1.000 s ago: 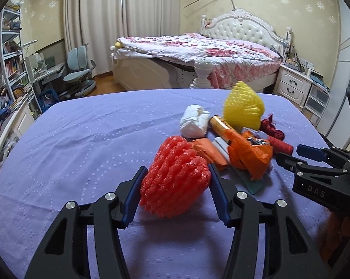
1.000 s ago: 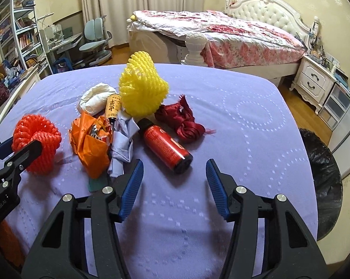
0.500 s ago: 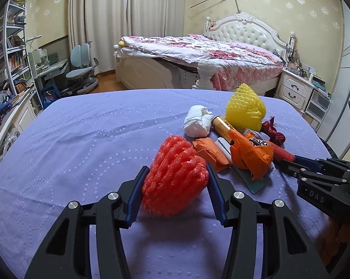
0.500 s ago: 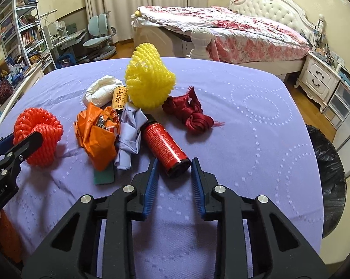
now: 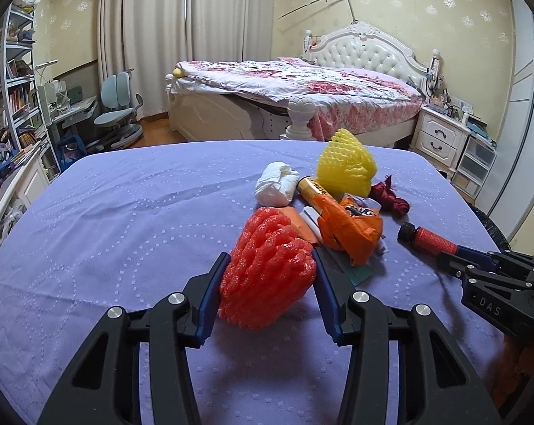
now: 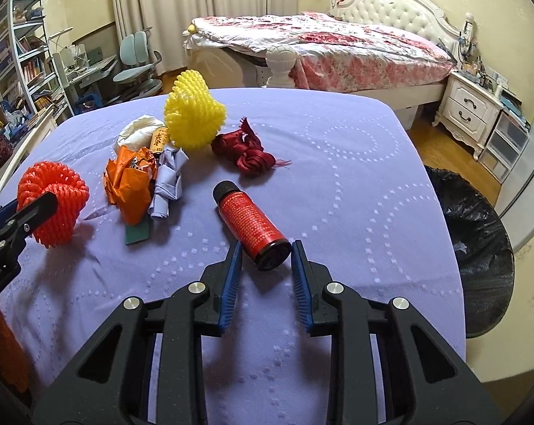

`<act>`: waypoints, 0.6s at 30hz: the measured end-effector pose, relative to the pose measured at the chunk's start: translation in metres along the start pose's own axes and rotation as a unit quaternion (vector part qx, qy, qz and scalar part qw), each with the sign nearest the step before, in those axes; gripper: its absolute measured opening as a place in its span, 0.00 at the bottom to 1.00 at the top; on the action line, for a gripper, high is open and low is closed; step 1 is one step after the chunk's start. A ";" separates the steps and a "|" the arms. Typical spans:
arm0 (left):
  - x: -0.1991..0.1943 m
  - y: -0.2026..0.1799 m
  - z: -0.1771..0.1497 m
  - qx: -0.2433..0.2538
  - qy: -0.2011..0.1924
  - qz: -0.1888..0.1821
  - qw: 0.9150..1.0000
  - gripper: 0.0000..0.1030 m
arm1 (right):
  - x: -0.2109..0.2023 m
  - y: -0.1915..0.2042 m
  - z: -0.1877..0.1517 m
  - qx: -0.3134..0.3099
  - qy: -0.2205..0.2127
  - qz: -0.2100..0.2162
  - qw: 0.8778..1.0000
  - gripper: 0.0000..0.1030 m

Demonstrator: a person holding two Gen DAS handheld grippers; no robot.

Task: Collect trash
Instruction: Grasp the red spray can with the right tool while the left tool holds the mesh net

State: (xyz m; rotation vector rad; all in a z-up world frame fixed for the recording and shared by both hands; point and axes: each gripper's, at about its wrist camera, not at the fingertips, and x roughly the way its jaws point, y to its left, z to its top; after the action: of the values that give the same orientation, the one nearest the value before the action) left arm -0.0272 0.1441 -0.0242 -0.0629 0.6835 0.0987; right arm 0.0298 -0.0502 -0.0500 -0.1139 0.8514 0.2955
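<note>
A red foam net (image 5: 267,265) stands on the purple tablecloth (image 5: 125,212) between the jaws of my left gripper (image 5: 269,258). Those jaws are closing, and both blue pads press its sides. My right gripper (image 6: 265,248) is shut on the base of a red bottle (image 6: 249,219), which lies on the cloth with its black cap pointing away. From the left wrist view, the red bottle (image 5: 429,239) sticks out of the right gripper (image 5: 454,255), clear of the pile. The pile holds a yellow foam net (image 6: 194,120), an orange wrapper (image 6: 132,180), a white wad (image 5: 277,186) and dark red cord (image 6: 245,152).
A bin lined with a black bag (image 6: 479,248) stands on the floor off the table's right edge. A yellow can (image 5: 311,191), lilac paper (image 6: 169,180) and a green card (image 6: 137,232) lie in the pile. A bed, nightstand and desk chair stand beyond.
The right jaws closed on the red bottle's base and pulled it to the right, out of the pile. The left jaws narrowed onto the red foam net.
</note>
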 end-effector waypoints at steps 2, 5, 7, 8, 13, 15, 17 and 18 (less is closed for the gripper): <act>-0.001 -0.003 -0.001 0.004 0.000 0.001 1.000 0.46 | 0.001 -0.001 -0.002 -0.001 0.008 0.001 1.000 0.27; 0.000 -0.006 -0.003 0.005 0.003 0.002 1.000 0.46 | 0.002 -0.003 -0.004 -0.002 0.013 0.006 1.000 0.28; 0.001 -0.006 -0.003 0.005 0.005 0.003 1.000 0.46 | 0.005 -0.003 -0.002 -0.002 0.018 0.010 1.000 0.29; 0.002 -0.006 -0.003 0.005 0.006 0.003 1.000 0.46 | 0.006 -0.003 -0.002 -0.003 0.018 0.010 1.000 0.34; 0.005 -0.006 -0.004 0.004 0.010 0.005 1.000 0.46 | 0.011 0.003 0.003 -0.013 0.015 0.009 1.000 0.45; 0.005 -0.006 -0.004 0.003 0.010 0.005 1.000 0.46 | 0.014 0.005 0.005 -0.015 0.016 0.009 1.000 0.45; 0.006 -0.006 -0.005 0.003 0.010 0.005 1.000 0.46 | 0.017 0.007 0.008 -0.019 0.019 0.009 1.000 0.44; 0.006 -0.006 -0.005 0.003 0.010 0.005 1.000 0.46 | 0.018 0.007 0.008 -0.021 0.019 0.009 1.000 0.38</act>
State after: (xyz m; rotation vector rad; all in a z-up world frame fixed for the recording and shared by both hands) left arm -0.0252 0.1386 -0.0314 -0.0540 0.7033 0.1065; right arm 0.0446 -0.0376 -0.0578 -0.1520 0.8838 0.3282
